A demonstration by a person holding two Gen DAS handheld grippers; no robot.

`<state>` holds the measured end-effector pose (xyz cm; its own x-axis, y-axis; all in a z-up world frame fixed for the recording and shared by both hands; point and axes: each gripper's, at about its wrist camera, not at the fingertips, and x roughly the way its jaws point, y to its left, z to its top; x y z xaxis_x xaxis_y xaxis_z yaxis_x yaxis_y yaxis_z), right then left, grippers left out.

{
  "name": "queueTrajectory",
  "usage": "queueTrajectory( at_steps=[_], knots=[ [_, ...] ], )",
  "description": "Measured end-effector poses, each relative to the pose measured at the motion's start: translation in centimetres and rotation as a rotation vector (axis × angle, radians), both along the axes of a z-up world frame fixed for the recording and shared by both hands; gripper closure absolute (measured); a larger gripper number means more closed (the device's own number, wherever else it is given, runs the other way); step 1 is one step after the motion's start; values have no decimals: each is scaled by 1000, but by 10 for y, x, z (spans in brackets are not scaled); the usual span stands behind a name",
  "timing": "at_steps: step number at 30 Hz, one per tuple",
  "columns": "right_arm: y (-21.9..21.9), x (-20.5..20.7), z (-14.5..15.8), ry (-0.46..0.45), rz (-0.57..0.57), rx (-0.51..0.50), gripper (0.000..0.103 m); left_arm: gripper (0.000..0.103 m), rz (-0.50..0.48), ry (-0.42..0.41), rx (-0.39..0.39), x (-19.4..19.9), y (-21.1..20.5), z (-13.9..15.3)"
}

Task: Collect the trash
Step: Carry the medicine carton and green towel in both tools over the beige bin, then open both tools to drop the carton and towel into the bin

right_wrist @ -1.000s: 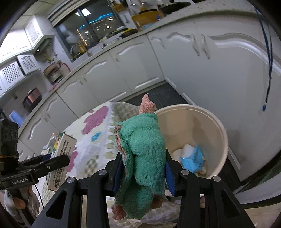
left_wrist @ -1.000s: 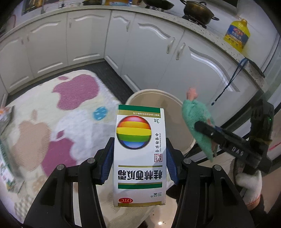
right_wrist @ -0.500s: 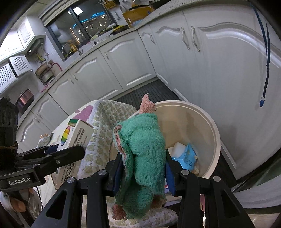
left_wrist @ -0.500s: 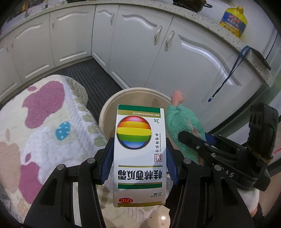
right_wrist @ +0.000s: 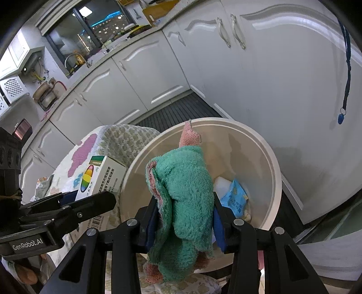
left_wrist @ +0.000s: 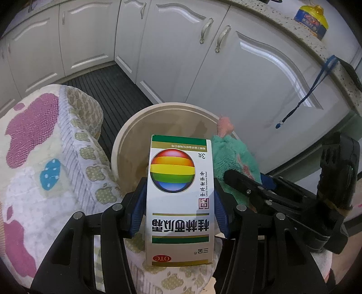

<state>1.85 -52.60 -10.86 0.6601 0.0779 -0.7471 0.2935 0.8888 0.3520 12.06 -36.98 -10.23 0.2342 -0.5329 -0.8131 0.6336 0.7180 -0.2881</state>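
The left hand-held gripper (left_wrist: 179, 203) squeezed a medicine box (left_wrist: 180, 199) beside the bin (right_wrist: 269, 158). The right hand-held gripper (right_wrist: 184, 217) squeezed a green towel (right_wrist: 185, 196) over it. A blue packet (right_wrist: 234, 196) lay inside.

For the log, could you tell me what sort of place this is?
Most likely a home kitchen: white cabinets run under a speckled counter, a sink tap stands by the window, and an oil bottle sits on the counter.
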Motion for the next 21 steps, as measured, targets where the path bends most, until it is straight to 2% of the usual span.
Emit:
queueTrajectory(
  at_steps=[9, 13, 15, 21],
  knots=[
    [-7, 5, -1, 9, -34, -14, 52, 50, 3, 15, -27, 5, -5, -7],
    [-9, 1, -3, 16, -48, -7, 47, 37, 4, 19, -33, 6, -4, -9],
    [-8, -2, -3, 14, -51, -13, 43, 33, 4, 8, -39, 5, -3, -8],
    [-7, -8, -1, 10, -54, -12, 42, 31, 2, -3, -51, 0, 5, 2]
  ],
)
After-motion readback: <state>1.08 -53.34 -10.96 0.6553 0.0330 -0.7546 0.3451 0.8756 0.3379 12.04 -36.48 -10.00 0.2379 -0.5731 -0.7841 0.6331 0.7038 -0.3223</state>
